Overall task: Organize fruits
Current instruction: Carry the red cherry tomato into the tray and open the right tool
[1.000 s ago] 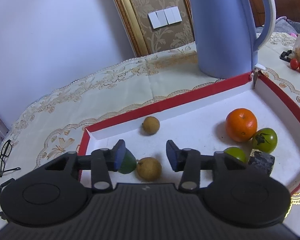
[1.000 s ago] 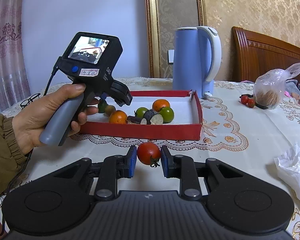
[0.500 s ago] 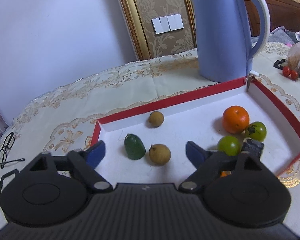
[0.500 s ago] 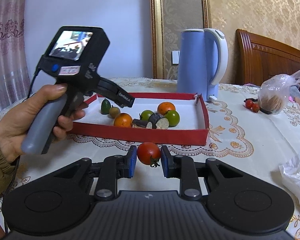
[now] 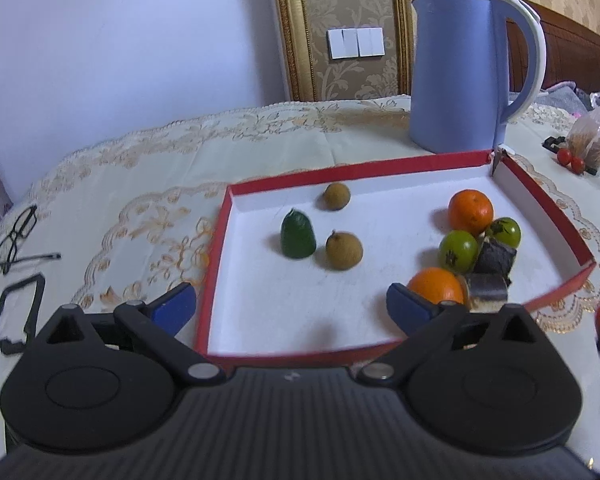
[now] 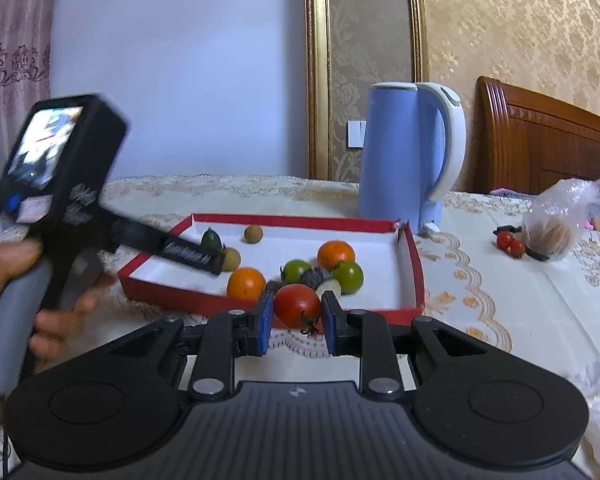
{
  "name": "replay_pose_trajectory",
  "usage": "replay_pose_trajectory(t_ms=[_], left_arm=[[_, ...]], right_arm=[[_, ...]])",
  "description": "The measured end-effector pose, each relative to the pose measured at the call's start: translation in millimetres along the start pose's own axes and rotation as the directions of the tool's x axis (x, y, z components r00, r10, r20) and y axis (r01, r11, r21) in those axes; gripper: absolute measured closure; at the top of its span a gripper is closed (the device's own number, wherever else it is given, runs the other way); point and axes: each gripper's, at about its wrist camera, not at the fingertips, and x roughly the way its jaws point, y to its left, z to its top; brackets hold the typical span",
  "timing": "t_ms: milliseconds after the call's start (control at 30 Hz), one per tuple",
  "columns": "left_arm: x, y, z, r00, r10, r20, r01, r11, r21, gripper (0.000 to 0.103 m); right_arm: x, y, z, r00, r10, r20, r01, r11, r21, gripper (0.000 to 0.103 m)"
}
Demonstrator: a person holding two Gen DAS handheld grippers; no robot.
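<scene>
Since the earlier frames, the left gripper [image 5: 291,308] has been drawn back from the red tray [image 5: 540,200] and its jaws spread wide, with nothing held between them; one blue finger lies outside the tray's left wall and the other over the tray floor beside an orange [image 5: 436,286]. A green fruit [image 5: 298,234] is left standing on the tray floor, just beside a brown fruit [image 5: 344,250], and a second brown fruit [image 5: 336,196] is seen near the far wall. A second orange [image 5: 471,211], two green tomatoes [image 5: 458,250] and dark cut pieces [image 5: 494,256] are grouped at the right side of the tray. The right gripper [image 6: 295,318] has been brought closer to the tray's near wall and is closed on a red tomato [image 6: 297,306], which is held clear of the tablecloth [image 6: 500,300]. A blue kettle [image 6: 400,160] stands behind the tray. Glasses [image 5: 18,234] lie at the table's left edge, and a plastic bag [image 6: 556,220] with small red tomatoes [image 6: 510,242] lies well apart to the right.
</scene>
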Motion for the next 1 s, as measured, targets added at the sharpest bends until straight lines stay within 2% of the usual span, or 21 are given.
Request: replay_pose_trajectory(t_ms=[367,600,1000], left_arm=[[-12.4,27.4,-22.5,0.999,-0.033,-0.025,0.032,0.998,-0.055,0.0],[-11.3,31.4,-29.5,0.998,-0.045,-0.039,0.042,0.997,-0.067,0.0],[-4.1,34.3,-37.7,0.997,-0.055,-0.055,0.05,0.995,-0.083,0.0]], right_arm=[[26.9,5.2,22.7,1.0,-0.003,-0.009,0.002,0.999,-0.043,0.078],[43.3,12.4,38.9,1.0,-0.005,-0.003,0.005,0.998,-0.067,0.078],[79.5,13.6,57.6,1.0,-0.008,-0.027,0.007,0.999,-0.039,0.078]])
